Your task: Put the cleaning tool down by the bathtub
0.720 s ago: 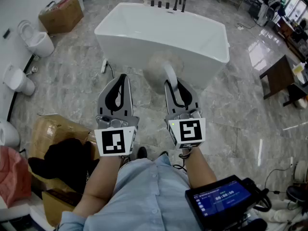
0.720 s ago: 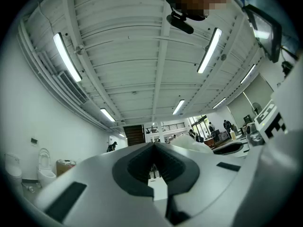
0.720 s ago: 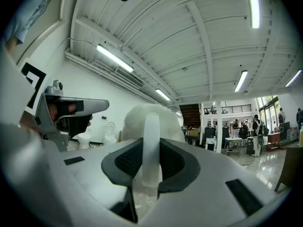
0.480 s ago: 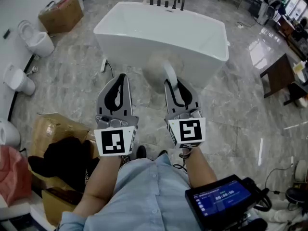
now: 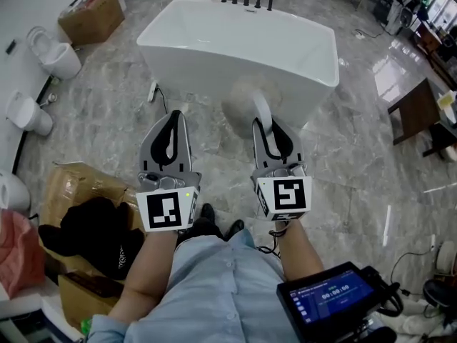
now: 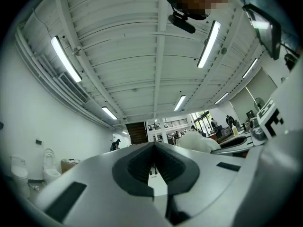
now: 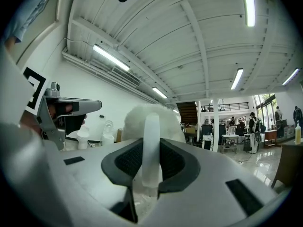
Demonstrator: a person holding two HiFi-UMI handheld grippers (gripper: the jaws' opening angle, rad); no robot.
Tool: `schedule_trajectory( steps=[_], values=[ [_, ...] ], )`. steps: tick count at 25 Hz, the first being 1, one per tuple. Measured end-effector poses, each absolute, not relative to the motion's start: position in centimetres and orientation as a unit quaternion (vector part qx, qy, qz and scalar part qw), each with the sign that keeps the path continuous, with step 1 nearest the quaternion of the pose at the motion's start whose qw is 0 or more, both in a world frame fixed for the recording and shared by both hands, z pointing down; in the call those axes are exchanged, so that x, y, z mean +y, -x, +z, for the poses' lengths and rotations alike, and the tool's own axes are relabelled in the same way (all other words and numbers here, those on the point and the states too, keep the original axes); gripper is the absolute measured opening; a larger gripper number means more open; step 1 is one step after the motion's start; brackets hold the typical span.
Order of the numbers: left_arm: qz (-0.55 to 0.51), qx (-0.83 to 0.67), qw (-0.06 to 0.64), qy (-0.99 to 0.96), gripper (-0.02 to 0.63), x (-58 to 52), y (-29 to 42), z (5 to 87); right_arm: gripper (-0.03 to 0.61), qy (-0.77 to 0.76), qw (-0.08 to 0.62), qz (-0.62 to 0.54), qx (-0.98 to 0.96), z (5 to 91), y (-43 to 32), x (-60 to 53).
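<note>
white plastic handle of the fluffy, round-headed white cleaning tool (image 7: 151, 143) stands clamped between the jaws of the right gripper (image 5: 270, 128), its woolly head out past the tips, held above the grey marble floor (image 5: 107, 113) just short of the white freestanding bathtub (image 5: 235, 41). the left gripper (image 5: 173, 120) has its jaws pressed together on nothing. the carry looks nearly done; next, i judge, the tool must be lowered to the floor beside the tub, then released.

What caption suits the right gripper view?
Right gripper shut on the fluffy white cleaning tool, gripping its handle, under ceiling strip lights.
</note>
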State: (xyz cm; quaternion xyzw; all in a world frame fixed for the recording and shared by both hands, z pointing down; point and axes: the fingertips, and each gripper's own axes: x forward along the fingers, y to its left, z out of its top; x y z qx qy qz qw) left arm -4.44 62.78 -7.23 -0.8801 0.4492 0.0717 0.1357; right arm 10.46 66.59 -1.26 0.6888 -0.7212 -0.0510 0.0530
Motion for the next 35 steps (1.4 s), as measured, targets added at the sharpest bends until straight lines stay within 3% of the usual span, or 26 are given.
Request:
schedule_trajectory(
  steps=[14, 26, 35],
  values=[
    [0.067, 0.481, 0.091, 0.87, 0.014, 51.8, 3.0, -4.8, 0.095, -0.67, 0.072, -0.023, -0.738, 1.6, -12.3, 55.4],
    [0.053, 0.489, 0.115, 0.863, 0.014, 34.9, 3.2, -5.2, 0.095, -0.667, 0.058, -0.026, -0.742, 0.7, -12.7, 37.6],
    [0.073, 0.494, 0.112, 0.859, 0.014, 28.8, 4.9, -5.9, 0.095, -0.669, 0.066, -0.047, -0.739, -0.7, -11.7, 32.1]
  ],
)
